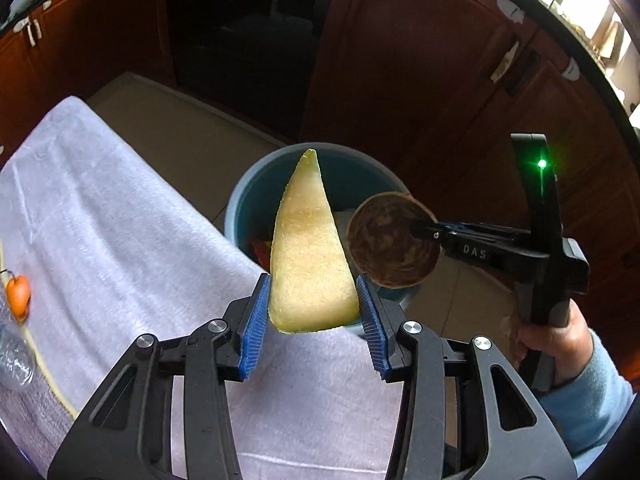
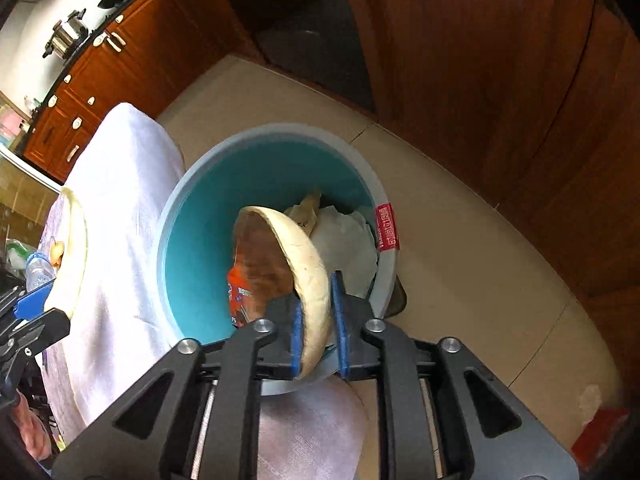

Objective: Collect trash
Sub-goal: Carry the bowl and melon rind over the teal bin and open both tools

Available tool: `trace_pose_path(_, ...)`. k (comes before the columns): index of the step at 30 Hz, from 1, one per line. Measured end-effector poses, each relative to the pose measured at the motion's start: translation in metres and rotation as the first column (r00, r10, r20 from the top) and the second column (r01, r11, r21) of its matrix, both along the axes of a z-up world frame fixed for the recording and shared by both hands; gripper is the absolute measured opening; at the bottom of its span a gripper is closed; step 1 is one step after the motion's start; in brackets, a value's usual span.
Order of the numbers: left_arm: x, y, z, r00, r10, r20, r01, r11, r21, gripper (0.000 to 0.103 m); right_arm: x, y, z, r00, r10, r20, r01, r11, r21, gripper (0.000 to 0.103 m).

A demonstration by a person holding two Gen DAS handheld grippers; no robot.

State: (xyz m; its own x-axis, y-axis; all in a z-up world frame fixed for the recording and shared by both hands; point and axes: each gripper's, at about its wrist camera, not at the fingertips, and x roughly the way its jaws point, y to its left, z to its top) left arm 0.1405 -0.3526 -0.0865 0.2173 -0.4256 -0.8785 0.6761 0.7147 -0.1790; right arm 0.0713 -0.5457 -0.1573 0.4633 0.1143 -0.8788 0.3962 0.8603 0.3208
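My left gripper (image 1: 314, 308) is shut on a pale yellow melon rind wedge (image 1: 308, 248), held above the near rim of a light blue trash bin (image 1: 256, 184). My right gripper (image 2: 316, 320) is shut on a round brown husk shell (image 2: 296, 256) with a pale cut edge, held over the bin (image 2: 200, 216). The shell also shows in the left wrist view (image 1: 392, 240), with the right gripper (image 1: 424, 232) to the right of the melon rind. The rind shows at the left edge of the right wrist view (image 2: 74, 248). Inside the bin lie white paper (image 2: 344, 244) and an orange wrapper (image 2: 238, 300).
A white cloth (image 1: 120, 220) covers the table left of the bin. On it lie an orange piece (image 1: 18, 290) and a clear plastic bottle (image 1: 12, 352). Brown wooden cabinets (image 1: 420, 60) stand behind on the tiled floor (image 2: 460, 260). A red scrap (image 2: 600, 428) lies on the floor.
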Motion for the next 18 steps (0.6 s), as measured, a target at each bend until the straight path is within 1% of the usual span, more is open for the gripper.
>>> trace_pose_path(1, 0.001, -0.002, -0.002, 1.0, -0.002, -0.003, 0.002, 1.0, 0.002, 0.044, 0.001, 0.001, 0.0, 1.0, 0.001, 0.0, -0.001, 1.0, -0.002, 0.022)
trace_pose_path(4, 0.002, -0.004, -0.006, 1.0, -0.003, -0.012, 0.003, 1.0, 0.005, 0.044, 0.0, 0.001, 0.006, 1.0, 0.007, 0.012, -0.007, 1.0, -0.01, 0.022)
trace_pose_path(6, 0.004, -0.006, -0.009, 1.0, -0.003, -0.02, 0.003, 1.0, 0.006, 0.044, 0.0, 0.001, 0.011, 1.0, 0.007, 0.021, -0.007, 1.0, -0.015, 0.039)
trace_pose_path(7, 0.005, -0.007, -0.01, 1.0, -0.003, -0.022, 0.003, 1.0, 0.007, 0.044, 0.0, 0.001, 0.015, 1.0, 0.006, 0.027, -0.005, 1.0, -0.017, 0.053)
trace_pose_path(8, 0.007, -0.01, -0.011, 1.0, -0.006, -0.024, 0.006, 1.0, 0.009, 0.044, 0.0, 0.002, 0.019, 0.999, 0.007, 0.037, -0.006, 1.0, -0.028, 0.062)
trace_pose_path(9, 0.007, -0.012, -0.013, 1.0, -0.008, -0.026, 0.009, 1.0, 0.01, 0.044, 0.0, 0.003, 0.023, 0.999, 0.008, 0.043, -0.006, 0.999, -0.035, 0.068)
trace_pose_path(10, 0.008, -0.015, -0.014, 1.0, -0.011, -0.026, 0.011, 1.0, 0.013, 0.044, 0.0, 0.003, 0.026, 0.999, 0.008, 0.047, -0.007, 0.999, -0.034, 0.079)
trace_pose_path(12, 0.01, -0.022, -0.016, 1.0, -0.015, -0.025, 0.016, 1.0, 0.019, 0.044, 0.0, 0.004, 0.034, 0.998, 0.011, 0.058, -0.009, 0.999, -0.036, 0.08)
trace_pose_path(14, 0.013, -0.028, -0.019, 0.999, -0.017, -0.029, 0.018, 1.0, 0.023, 0.044, 0.0, 0.006, 0.039, 0.998, 0.016, 0.06, -0.013, 0.999, -0.044, 0.087)
trace_pose_path(17, 0.019, -0.043, -0.023, 0.999, -0.017, -0.031, 0.018, 0.999, 0.035, 0.045, -0.002, 0.005, 0.046, 0.997, 0.013, 0.07, -0.01, 0.999, -0.045, 0.088)
trace_pose_path(18, 0.019, -0.042, -0.025, 0.999, -0.018, -0.033, 0.019, 0.999, 0.037, 0.045, -0.003, 0.005, 0.048, 0.998, 0.011, 0.069, -0.008, 0.999, -0.048, 0.089)
